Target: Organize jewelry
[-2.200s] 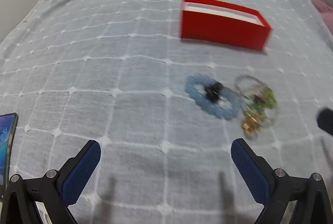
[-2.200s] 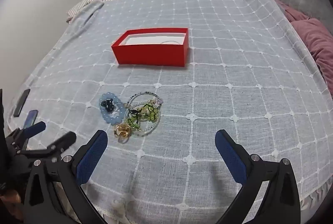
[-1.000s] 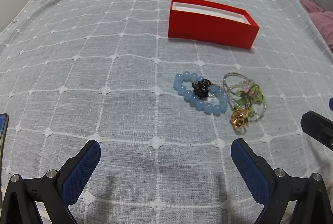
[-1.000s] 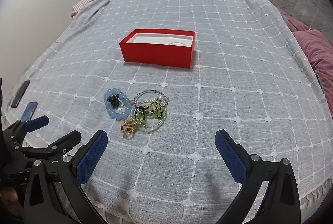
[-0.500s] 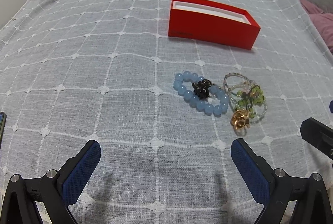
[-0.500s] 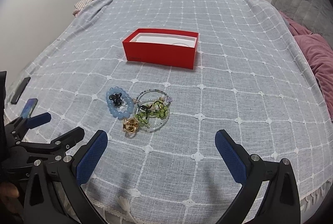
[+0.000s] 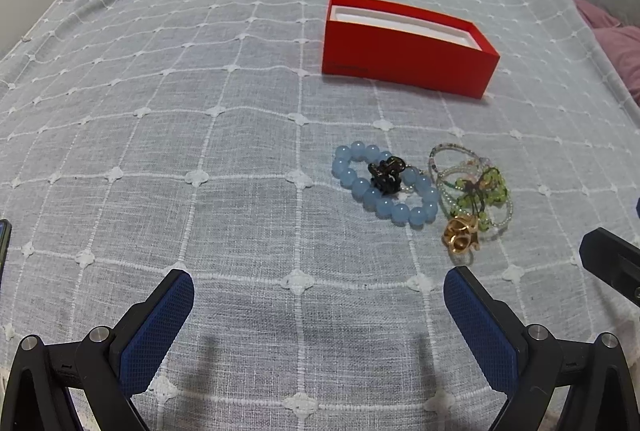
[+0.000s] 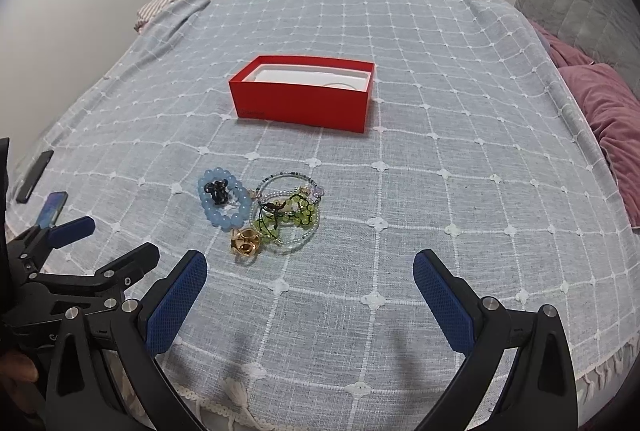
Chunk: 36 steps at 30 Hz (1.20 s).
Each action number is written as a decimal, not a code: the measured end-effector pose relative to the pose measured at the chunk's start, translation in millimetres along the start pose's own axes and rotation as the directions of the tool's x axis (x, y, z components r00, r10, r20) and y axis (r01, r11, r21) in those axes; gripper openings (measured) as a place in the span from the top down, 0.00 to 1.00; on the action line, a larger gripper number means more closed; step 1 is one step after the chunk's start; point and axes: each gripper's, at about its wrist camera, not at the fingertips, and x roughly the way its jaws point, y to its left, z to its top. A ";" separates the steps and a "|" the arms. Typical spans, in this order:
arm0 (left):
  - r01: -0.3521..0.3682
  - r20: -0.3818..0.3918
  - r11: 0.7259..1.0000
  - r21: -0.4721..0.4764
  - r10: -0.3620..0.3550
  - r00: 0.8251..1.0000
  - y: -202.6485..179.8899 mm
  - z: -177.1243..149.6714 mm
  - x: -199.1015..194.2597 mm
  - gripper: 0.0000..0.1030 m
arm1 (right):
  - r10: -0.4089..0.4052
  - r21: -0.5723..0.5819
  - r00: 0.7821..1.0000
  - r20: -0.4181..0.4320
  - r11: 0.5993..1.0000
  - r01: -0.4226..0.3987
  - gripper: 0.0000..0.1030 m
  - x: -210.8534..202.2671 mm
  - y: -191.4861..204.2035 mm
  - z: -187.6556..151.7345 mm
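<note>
A pile of jewelry lies on the checked bedspread: a blue bead bracelet [image 7: 384, 187] [image 8: 222, 201] with a small black piece [image 7: 386, 173] on it, clear and green bead bracelets [image 7: 476, 187] [image 8: 290, 211], and a gold piece [image 7: 460, 233] [image 8: 245, 241]. An open red box [image 7: 404, 49] [image 8: 304, 95] with a white inside stands farther back. My left gripper [image 7: 318, 305] is open and empty, short of the pile. My right gripper [image 8: 310, 289] is open and empty, also short of the pile. The left gripper also shows in the right wrist view [image 8: 108, 243], left of the pile.
Two phones [image 8: 34, 177] [image 8: 52, 209] lie near the bed's left edge. Pink bedding [image 8: 612, 119] and a grey pillow [image 8: 580, 11] sit at the right. The bedspread's fringed front edge [image 8: 240, 387] is just below my right gripper.
Both views have steadied and shifted slightly toward the jewelry and box; the jewelry itself has not moved. Both grippers stay open.
</note>
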 end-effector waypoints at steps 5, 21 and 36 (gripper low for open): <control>-0.003 0.001 1.000 0.007 0.003 1.000 -1.1 0.1 0.4 0.00 | -0.001 0.002 1.000 -0.003 1.000 0.001 0.00 0.3 -0.3 0.0; -0.009 -0.002 1.000 0.012 0.009 1.000 -1.6 -0.9 2.2 0.00 | 0.000 0.000 1.000 -0.011 1.000 0.000 0.00 3.1 0.0 -0.1; 0.039 -0.005 0.995 -0.089 -0.040 0.999 24.3 15.3 3.0 0.03 | 0.137 0.188 0.990 -0.023 0.974 -0.130 0.03 9.4 -42.7 12.7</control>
